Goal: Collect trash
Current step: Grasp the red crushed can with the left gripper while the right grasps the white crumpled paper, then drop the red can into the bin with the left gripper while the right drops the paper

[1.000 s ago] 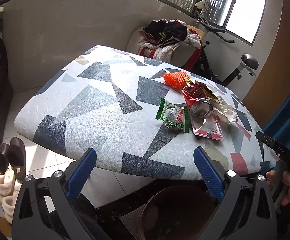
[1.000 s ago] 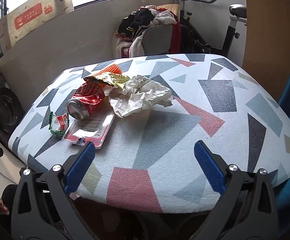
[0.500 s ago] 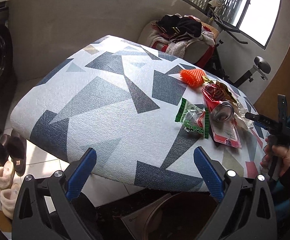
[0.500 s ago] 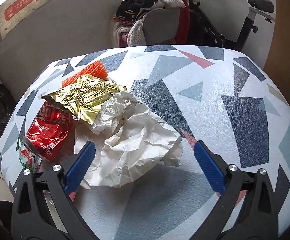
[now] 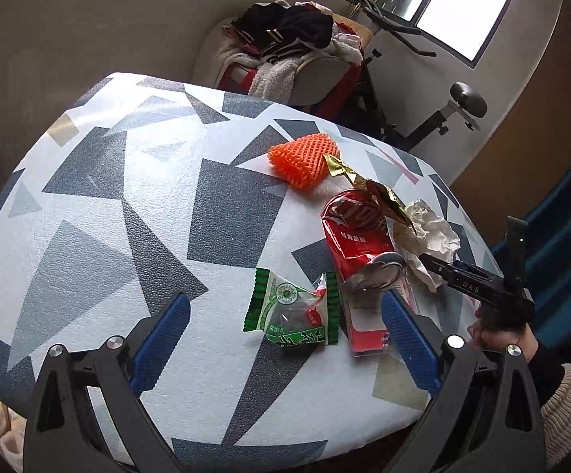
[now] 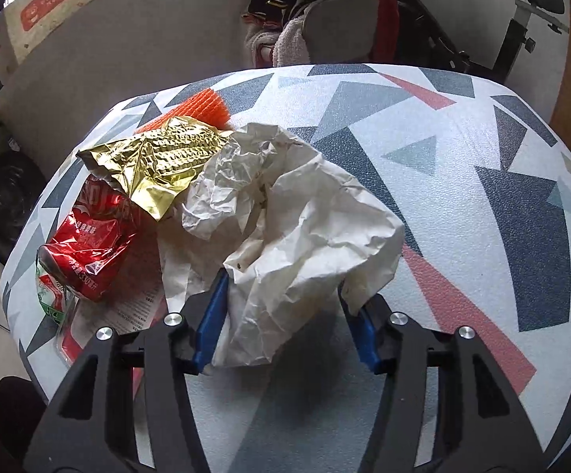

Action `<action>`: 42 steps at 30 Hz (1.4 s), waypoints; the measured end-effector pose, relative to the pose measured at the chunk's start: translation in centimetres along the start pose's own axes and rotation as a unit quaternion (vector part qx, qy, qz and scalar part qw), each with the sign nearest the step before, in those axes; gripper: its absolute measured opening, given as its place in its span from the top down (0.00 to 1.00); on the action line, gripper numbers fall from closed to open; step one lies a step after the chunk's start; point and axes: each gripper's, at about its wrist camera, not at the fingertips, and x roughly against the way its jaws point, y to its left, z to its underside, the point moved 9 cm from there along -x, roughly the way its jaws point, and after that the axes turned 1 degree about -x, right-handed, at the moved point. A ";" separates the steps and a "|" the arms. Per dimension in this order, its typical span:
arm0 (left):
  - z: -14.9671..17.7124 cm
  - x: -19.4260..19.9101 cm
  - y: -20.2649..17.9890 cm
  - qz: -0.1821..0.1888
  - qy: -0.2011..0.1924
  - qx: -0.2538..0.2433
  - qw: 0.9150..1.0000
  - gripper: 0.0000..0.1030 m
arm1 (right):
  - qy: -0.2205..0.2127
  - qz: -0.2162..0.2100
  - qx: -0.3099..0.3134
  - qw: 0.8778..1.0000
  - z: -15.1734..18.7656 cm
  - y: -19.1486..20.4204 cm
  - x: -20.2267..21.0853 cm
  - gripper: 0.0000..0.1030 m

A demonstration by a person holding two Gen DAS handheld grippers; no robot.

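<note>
Trash lies on a table (image 5: 127,197) with a triangle-pattern cover. My right gripper (image 6: 285,315) has its jaws partly closed around the near edge of a crumpled white paper (image 6: 297,228); the pads touch it on both sides. Beside it lie a gold foil wrapper (image 6: 159,161), a crushed red can (image 6: 92,236) and an orange foam net (image 6: 206,108). My left gripper (image 5: 285,339) is open above the table's near edge, its jaws either side of a green snack wrapper (image 5: 293,315). The can (image 5: 358,236) and a flat red package (image 5: 364,323) lie just right of it.
A chair piled with clothes (image 5: 293,47) and an exercise bike (image 5: 443,110) stand behind the table. A washing machine (image 6: 9,197) is at the left. The right gripper's body and the hand holding it (image 5: 494,303) show at the table's right edge.
Both grippers moved forward over the table. The right gripper's jaws narrowed from wide open onto the white paper. The left gripper came closer to the green wrapper and stayed open.
</note>
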 end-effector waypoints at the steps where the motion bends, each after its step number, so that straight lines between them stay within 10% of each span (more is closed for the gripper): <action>1: -0.5 -0.7 -0.2 -0.002 0.007 -0.009 1.000 0.13 | -0.007 0.000 -0.004 1.000 0.0 -0.1 0.3 0.50; 5: -2.4 -3.5 -0.9 0.015 0.035 -0.015 0.999 0.26 | -0.042 0.011 -0.027 0.999 -0.3 -1.0 1.6 0.70; 13: -3.7 -8.4 -2.0 0.102 0.077 0.102 0.987 0.46 | -0.077 0.001 -0.051 0.996 -0.8 -2.2 2.9 0.71; 20: -3.6 -11.4 -3.1 0.106 0.096 0.114 0.983 0.55 | -0.075 -0.004 -0.045 0.996 -0.8 -2.1 2.7 0.71; 29: -4.1 -11.1 -4.8 0.104 0.083 0.055 0.990 0.88 | -0.072 -0.005 -0.039 0.997 -0.8 -1.9 2.6 0.71; 42: -8.1 -2.8 -6.8 0.066 -0.015 -0.066 0.996 0.89 | -0.066 0.006 -0.021 0.998 -0.6 -1.2 2.3 0.75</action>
